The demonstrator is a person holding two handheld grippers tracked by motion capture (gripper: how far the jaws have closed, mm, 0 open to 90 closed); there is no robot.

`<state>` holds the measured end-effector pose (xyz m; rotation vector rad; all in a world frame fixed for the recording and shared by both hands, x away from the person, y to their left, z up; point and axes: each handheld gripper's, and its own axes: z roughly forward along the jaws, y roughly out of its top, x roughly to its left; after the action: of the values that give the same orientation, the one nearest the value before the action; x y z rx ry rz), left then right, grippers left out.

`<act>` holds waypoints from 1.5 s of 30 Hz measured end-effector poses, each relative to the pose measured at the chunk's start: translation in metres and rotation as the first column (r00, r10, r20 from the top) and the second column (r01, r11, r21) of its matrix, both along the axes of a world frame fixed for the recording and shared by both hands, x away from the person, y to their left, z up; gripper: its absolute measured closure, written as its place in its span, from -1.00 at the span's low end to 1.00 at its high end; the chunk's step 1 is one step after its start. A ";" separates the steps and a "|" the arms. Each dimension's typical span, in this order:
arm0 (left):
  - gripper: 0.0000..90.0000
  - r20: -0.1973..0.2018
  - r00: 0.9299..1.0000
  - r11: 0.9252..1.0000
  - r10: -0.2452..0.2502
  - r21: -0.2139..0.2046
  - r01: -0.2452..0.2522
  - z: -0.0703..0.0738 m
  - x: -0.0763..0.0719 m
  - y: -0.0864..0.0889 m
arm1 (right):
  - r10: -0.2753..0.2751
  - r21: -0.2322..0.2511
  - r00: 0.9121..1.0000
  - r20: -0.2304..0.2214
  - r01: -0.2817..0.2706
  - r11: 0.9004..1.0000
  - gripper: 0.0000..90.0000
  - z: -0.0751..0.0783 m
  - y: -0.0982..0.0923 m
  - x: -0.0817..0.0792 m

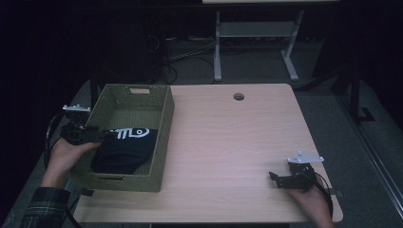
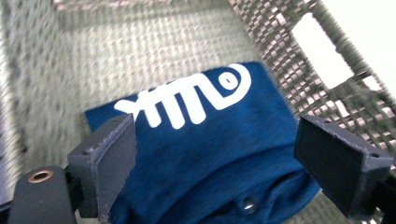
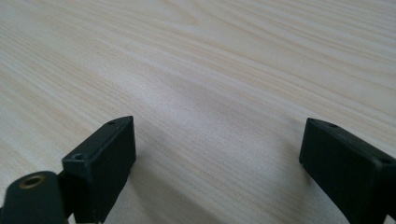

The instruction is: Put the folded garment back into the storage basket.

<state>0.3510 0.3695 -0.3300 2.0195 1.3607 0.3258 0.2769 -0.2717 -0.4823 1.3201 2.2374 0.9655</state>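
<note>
One folded navy T-shirt (image 2: pixel 205 154) already lies in the woven basket (image 1: pixel 164 128) at the worktop's left edge, your left gripper (image 2: pixel 215 172) gaping above it, your right gripper (image 3: pixel 215 163) open, empty near the front right corner; little seems left.
</note>
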 end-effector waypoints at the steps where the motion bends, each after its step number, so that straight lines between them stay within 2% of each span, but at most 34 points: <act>1: -0.71 0.005 1.000 1.000 -0.009 -0.001 0.009 0.001 -0.001 -0.003 | 0.000 0.000 1.000 0.000 0.000 1.000 -0.77 0.000 0.000 0.000; 7: -0.71 0.065 0.996 0.998 -0.054 -0.028 0.056 0.008 -0.007 -0.028 | 0.001 -0.001 1.000 0.003 -0.001 1.000 -0.77 0.000 0.000 0.000; 8: -0.71 0.065 0.996 0.998 -0.054 -0.028 0.056 0.008 -0.007 -0.028 | 0.001 -0.001 1.000 0.002 -0.001 1.000 -0.77 0.000 0.000 0.000; 9: -0.71 0.075 0.995 0.997 -0.070 -0.031 0.072 0.009 -0.008 -0.038 | 0.001 0.000 1.000 0.002 -0.001 1.000 -0.77 0.000 0.000 0.000; 13: -0.71 0.098 0.989 0.992 -0.113 -0.041 0.118 0.012 -0.009 -0.059 | 0.003 0.000 1.000 0.002 -0.003 1.000 -0.77 0.000 0.000 0.000; 18: -0.71 0.125 0.978 0.984 -0.168 -0.044 0.174 0.017 -0.012 -0.091 | 0.003 -0.002 1.000 0.004 -0.003 1.000 -0.77 0.000 0.000 0.000; 24: -0.71 0.143 0.970 0.976 -0.196 -0.070 0.207 0.016 -0.016 -0.126 | 0.003 -0.001 1.000 0.003 -0.003 1.000 -0.77 0.000 0.000 0.000; 28: -0.71 0.160 0.960 0.968 -0.228 -0.067 0.241 0.012 -0.020 -0.151 | 0.002 0.001 1.000 0.004 -0.002 1.000 -0.77 0.000 0.000 0.000; 31: -0.71 0.166 0.951 0.959 -0.261 -0.067 0.275 0.007 -0.025 -0.173 | 0.001 0.002 1.000 0.003 -0.001 1.000 -0.77 0.000 0.000 0.000; 33: -0.71 0.173 0.943 0.954 -0.286 -0.045 0.298 0.003 -0.027 -0.188 | 0.002 0.001 1.000 0.002 -0.002 1.000 -0.77 0.000 0.000 0.000; 34: -0.71 0.175 0.940 0.951 -0.292 -0.049 0.304 0.001 -0.028 -0.193 | 0.002 0.000 1.000 0.003 -0.002 1.000 -0.77 0.000 0.000 0.000; 38: -0.71 0.187 0.928 0.940 -0.321 -0.053 0.336 -0.011 -0.035 -0.222 | 0.001 0.002 1.000 0.003 -0.001 1.000 -0.77 0.000 0.000 0.000; 40: -0.71 0.189 0.917 0.932 -0.351 -0.024 0.361 -0.018 -0.038 -0.235 | 0.002 0.002 1.000 0.002 -0.002 1.000 -0.77 0.000 0.000 0.000; 42: -0.71 0.194 0.913 0.929 -0.360 -0.011 0.369 -0.025 -0.041 -0.244 | 0.002 0.003 1.000 0.001 -0.002 1.000 -0.77 0.000 0.000 0.000; 45: -0.71 0.195 0.904 0.921 -0.381 -0.006 0.390 -0.038 -0.044 -0.257 | 0.002 0.002 1.000 0.002 -0.002 1.000 -0.77 0.000 0.000 0.000</act>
<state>0.3071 0.1124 -0.3676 2.1036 0.8189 0.2953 0.2769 -0.2717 -0.4822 1.3174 2.2371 0.9694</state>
